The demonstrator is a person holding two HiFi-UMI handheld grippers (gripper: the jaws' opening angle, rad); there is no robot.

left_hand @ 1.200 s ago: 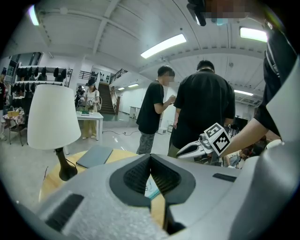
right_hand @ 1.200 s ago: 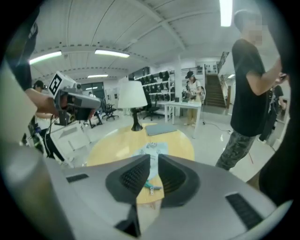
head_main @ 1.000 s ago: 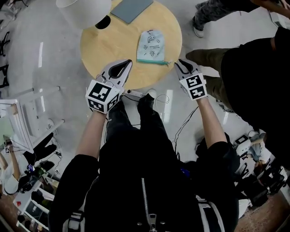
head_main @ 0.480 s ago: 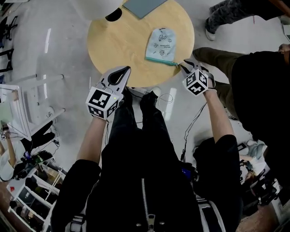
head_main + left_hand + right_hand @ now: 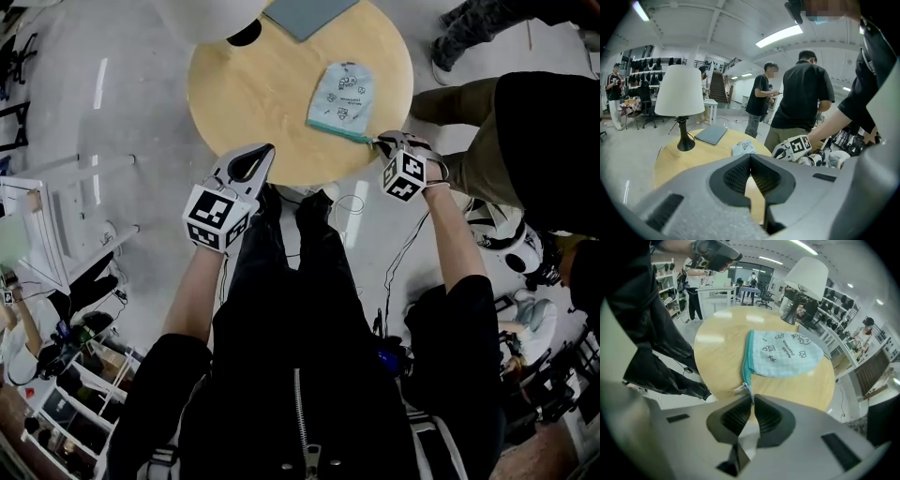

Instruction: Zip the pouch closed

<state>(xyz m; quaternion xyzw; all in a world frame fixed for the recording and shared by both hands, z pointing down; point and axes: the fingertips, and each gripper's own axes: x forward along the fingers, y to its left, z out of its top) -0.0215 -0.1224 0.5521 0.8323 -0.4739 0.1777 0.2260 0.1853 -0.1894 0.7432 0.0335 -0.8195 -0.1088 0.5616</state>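
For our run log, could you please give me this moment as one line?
right gripper: shut on zipper end | left gripper: shut, empty | pouch: flat on round table

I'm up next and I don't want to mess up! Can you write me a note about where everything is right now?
Left gripper: shut, empty, over the near edge of the table.
Right gripper: shut on the teal zip end of the pouch.
The pouch lies flat on the table; its white zip pull sits beside the pinched end.
Done: zip end gripped.
Left: I can't tell if the zip is shut, so check first.
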